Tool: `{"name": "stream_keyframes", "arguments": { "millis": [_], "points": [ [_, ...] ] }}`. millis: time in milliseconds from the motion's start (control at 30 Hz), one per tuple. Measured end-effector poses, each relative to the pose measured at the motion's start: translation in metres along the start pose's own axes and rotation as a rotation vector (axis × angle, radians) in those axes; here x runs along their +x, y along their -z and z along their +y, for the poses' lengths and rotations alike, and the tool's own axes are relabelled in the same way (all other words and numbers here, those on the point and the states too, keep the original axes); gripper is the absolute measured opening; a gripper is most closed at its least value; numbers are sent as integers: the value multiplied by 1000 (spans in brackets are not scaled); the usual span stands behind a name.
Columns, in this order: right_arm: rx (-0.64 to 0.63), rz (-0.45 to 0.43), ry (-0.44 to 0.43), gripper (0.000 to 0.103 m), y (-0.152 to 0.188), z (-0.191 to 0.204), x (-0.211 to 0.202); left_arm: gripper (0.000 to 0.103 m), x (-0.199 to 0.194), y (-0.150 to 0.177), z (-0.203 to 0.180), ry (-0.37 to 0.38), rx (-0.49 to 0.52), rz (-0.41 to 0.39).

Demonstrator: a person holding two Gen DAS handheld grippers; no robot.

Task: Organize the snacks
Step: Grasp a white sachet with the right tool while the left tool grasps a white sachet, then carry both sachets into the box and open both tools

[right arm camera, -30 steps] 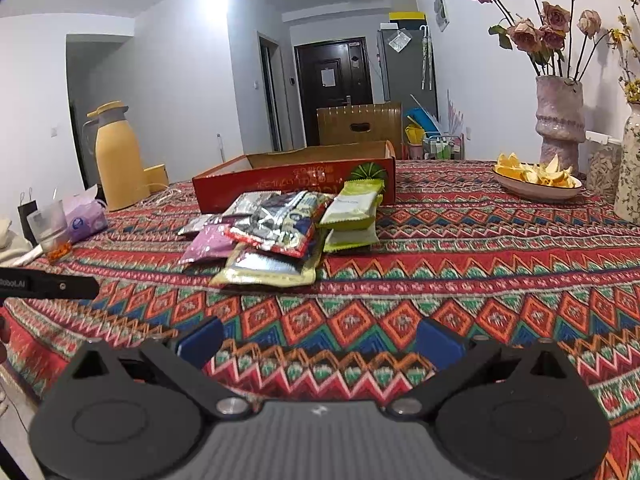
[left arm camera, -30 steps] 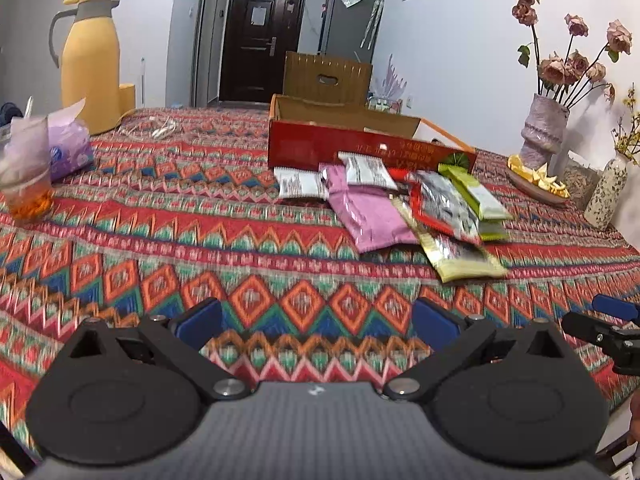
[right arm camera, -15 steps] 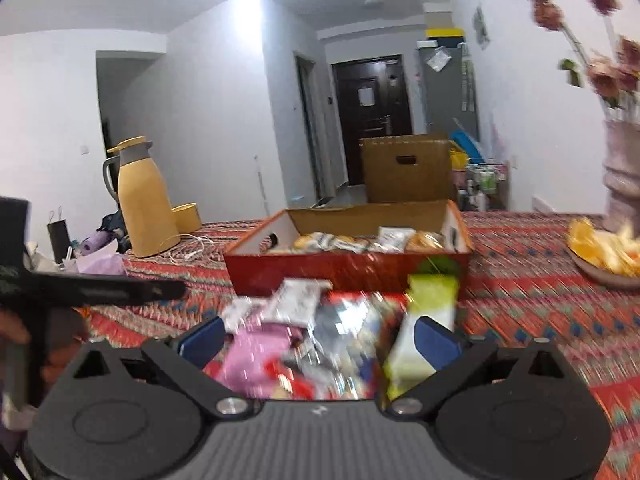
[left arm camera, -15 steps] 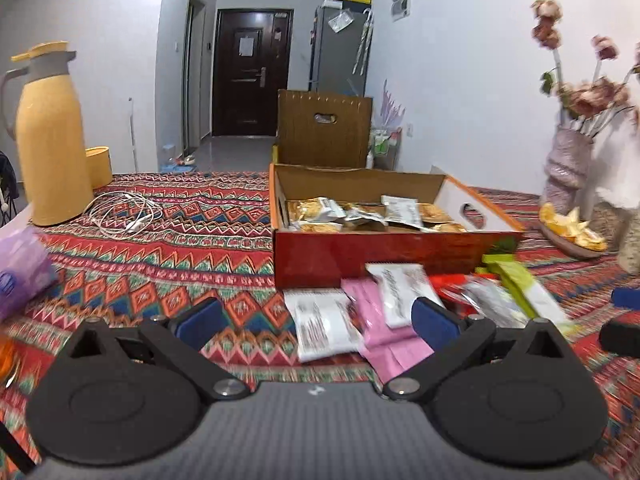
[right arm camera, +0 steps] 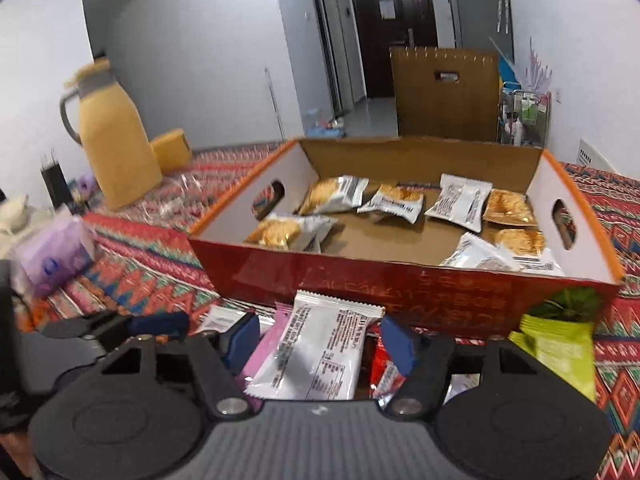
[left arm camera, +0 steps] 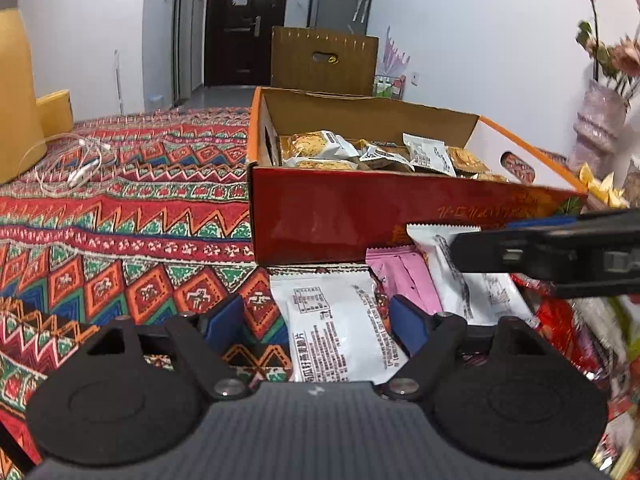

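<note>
A white snack packet (right arm camera: 320, 348) is seen lying flat between the closing jaws of the right gripper (right arm camera: 318, 340), pads not pressing it; its long axis runs toward the red cardboard box (right arm camera: 400, 284) just behind. A second white packet (left arm camera: 336, 332) lies between the closing jaws of the left gripper (left arm camera: 316, 320), likewise untouched, long axis also toward the box. Both rest on a patterned tablecloth (left arm camera: 120, 220). Pink (left arm camera: 404, 276), red (right arm camera: 382, 368) and green (right arm camera: 560, 344) packets are crowded beside them. Wrapped snacks (right arm camera: 460, 200) are noted inside the box. A yellow thermos (right arm camera: 116, 140) and a dark door (right arm camera: 392, 28) are noted behind.
</note>
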State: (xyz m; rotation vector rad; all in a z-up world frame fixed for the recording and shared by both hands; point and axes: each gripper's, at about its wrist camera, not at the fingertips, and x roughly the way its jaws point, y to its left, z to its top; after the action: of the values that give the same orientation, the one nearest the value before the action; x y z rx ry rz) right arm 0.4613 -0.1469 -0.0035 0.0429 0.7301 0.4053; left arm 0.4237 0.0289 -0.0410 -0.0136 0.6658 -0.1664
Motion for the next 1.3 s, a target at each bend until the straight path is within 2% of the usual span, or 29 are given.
{"name": "stream_keyframes", "arguments": {
  "millis": [67,100,133,167,300,400,500,667,767,867,1067,1300],
  "points": [
    [-9,22,16,64,-1,3,13,60,-1,1,-2,-15,13,-10],
    [-11,33,21,58,-1,3,19,50,-1,0,-3,-9,17,-14],
    [-11,39,20,51,0,3,22,49,-2,1,-3,-2,20,-15],
    [-8,44,19,49,1,3,25,48,-3,1,-3,2,21,-16],
    [-16,26,19,46,5,3,25,46,-7,2,-1,-9,18,-7],
    [-17,4,20,44,4,4,16,44,-18,-1,6,-11,-30,12],
    [4,-67,-20,44,5,3,-11,44,-45,-4,12,-2,-84,-10],
    [29,-200,-49,44,14,4,-76,44,-111,4,3,-8,-97,-107],
    [27,-269,-54,44,31,3,-117,45,-148,16,-8,-14,-84,-145],
    [-7,-287,-15,44,55,3,-148,45,-177,32,-19,-28,-79,-156],
    [-22,-256,65,44,115,-8,-195,45,-219,69,-43,-13,-98,-137],
    [70,-191,116,44,185,-34,-232,45,-236,111,-78,5,-79,-67]
  ]
}}
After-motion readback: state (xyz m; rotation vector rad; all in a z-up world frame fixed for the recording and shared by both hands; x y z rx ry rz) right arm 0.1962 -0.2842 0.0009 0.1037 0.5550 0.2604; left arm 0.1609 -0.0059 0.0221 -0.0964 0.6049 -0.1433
